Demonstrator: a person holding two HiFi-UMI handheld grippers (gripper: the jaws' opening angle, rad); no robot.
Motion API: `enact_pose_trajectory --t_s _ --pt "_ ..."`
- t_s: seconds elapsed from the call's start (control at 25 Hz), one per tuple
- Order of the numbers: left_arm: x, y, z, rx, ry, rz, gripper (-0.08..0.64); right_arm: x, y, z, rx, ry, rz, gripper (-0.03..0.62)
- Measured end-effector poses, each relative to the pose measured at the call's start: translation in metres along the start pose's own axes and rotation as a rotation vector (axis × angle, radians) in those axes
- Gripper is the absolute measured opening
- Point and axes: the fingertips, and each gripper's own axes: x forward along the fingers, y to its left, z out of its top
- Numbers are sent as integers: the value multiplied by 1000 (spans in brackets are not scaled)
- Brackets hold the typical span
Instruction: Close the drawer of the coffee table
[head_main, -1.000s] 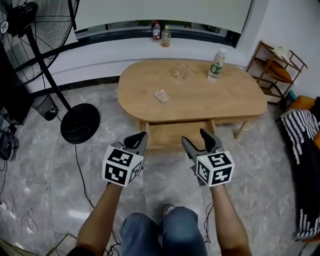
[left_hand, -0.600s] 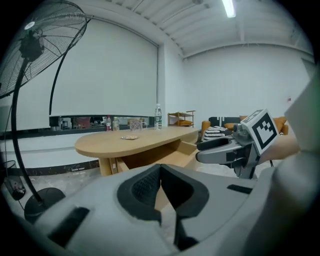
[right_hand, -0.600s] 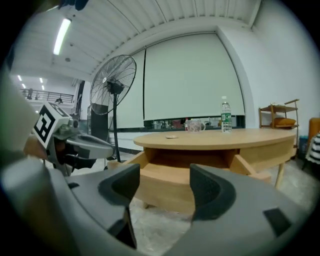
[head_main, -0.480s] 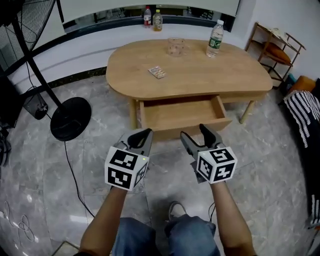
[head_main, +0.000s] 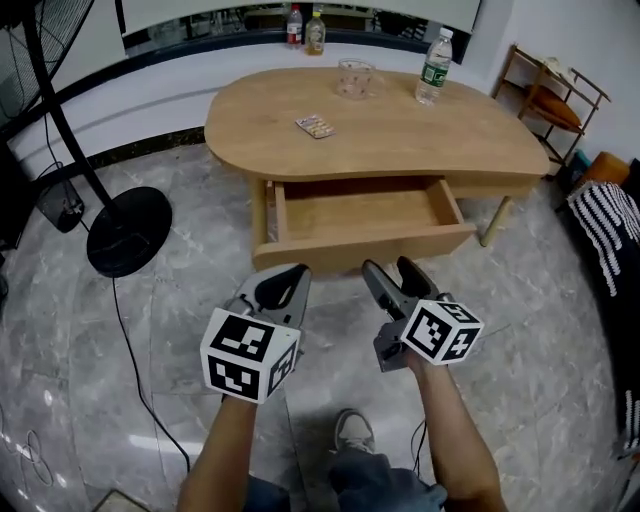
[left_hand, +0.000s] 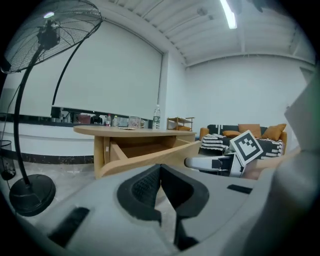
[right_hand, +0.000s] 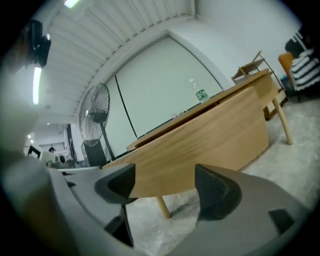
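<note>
A: Where's the drawer (head_main: 360, 215)?
B: Pulled out from the desk (head_main: 400, 140) — untouched. Left tongs (head_main: 285, 276) pinched together, empty; right tongs (head_main: 390, 267) have just been opening — wide, nothing between them.

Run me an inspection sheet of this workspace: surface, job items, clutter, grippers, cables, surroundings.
Surface: wooden coffee table, oval top, on a grey marble floor.
Job's things: drawer pulled out, looks empty inside.
Clutter: water bottle, clear glass and small packet on the tabletop.
Grippers: left gripper has its jaws together, empty; right gripper has its jaws apart, just been opening, nothing between them. Both are short of the drawer front.
Cables: black cable runs across the floor from the fan.
Surroundings: standing fan base at left; wooden shelf and striped fabric at right.
</note>
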Motion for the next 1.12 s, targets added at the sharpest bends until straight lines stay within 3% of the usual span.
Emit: enact_pose_trajectory --t_s 0.28,0.52,0.64,0.72,0.88,0.96,1.12 --pt "0 -10 -5 71 3 -2 5 10 -21 -15 145 -73 27 421" --pt "5 0 -5 83 -26 6 5 28 -30 -28 385 -176 95 479" --pt "8 4 -9 84 -24 6 5 35 -23 -19 364 -221 176 473" --pt "9 7 -10 89 -22 14 4 35 -21 -17 356 -237 195 430" --pt "7 12 -10 75 -28 27 5 28 -28 -18 430 -236 115 419" --pt "9 10 -11 63 -32 19 5 26 -28 -12 496 -245 78 471" --pt "11 10 -12 62 -34 15 5 29 -24 -12 522 -217 48 463"
